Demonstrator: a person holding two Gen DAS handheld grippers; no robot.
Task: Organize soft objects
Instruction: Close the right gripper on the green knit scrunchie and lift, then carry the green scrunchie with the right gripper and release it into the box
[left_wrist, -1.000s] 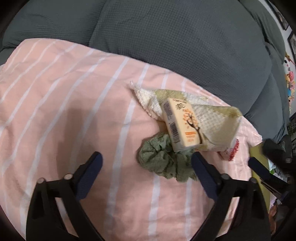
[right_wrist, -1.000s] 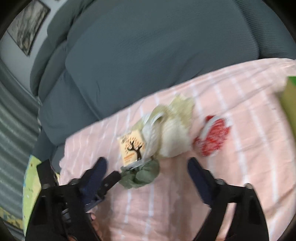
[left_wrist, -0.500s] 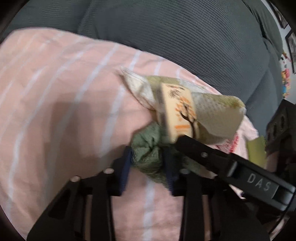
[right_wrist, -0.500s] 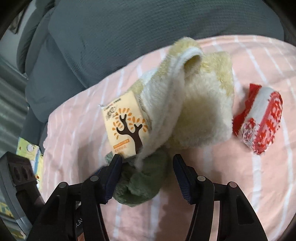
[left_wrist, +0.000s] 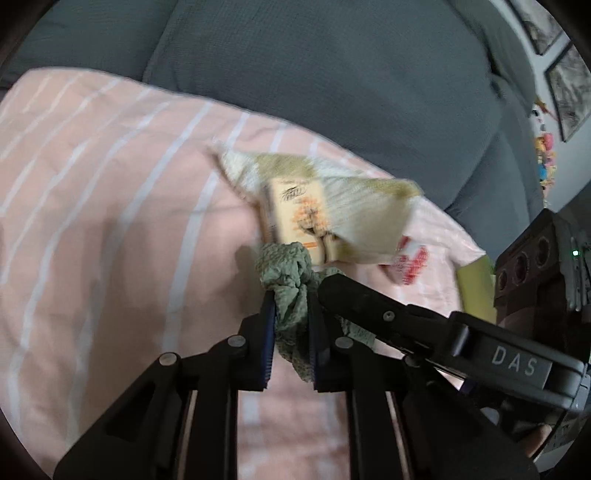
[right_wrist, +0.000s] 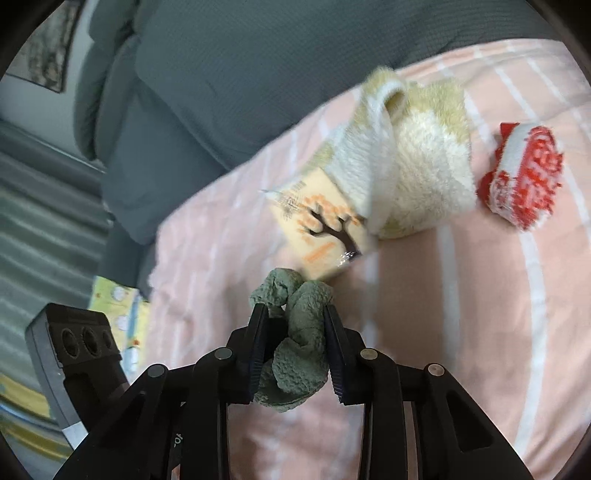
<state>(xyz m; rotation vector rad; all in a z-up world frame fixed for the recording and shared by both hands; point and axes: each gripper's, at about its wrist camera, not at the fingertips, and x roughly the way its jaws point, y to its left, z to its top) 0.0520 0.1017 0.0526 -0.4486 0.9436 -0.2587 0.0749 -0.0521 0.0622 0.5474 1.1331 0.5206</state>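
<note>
A crumpled green cloth (left_wrist: 291, 295) lies at the near end of a small pile on the pink striped bedspread (left_wrist: 110, 221). My left gripper (left_wrist: 291, 302) is shut on one part of it. My right gripper (right_wrist: 295, 317) is shut on another part of the green cloth (right_wrist: 299, 343), and its arm crosses the left wrist view (left_wrist: 424, 332). Behind the cloth lies a tissue pack with a tree print (right_wrist: 325, 229), partly under a folded cream and yellow towel (right_wrist: 413, 166). A rolled red and white cloth (right_wrist: 524, 177) lies to the right of the towel.
A dark grey cushion (left_wrist: 332, 74) rises behind the bedspread. A yellow-green object (left_wrist: 476, 291) sits at the bed's right edge in the left wrist view. A patterned mat (right_wrist: 118, 321) lies beyond the bed's left edge in the right wrist view.
Both grippers came in from open and apart and shut on the green cloth. The cloth is now bunched up between the two pairs of fingers.
</note>
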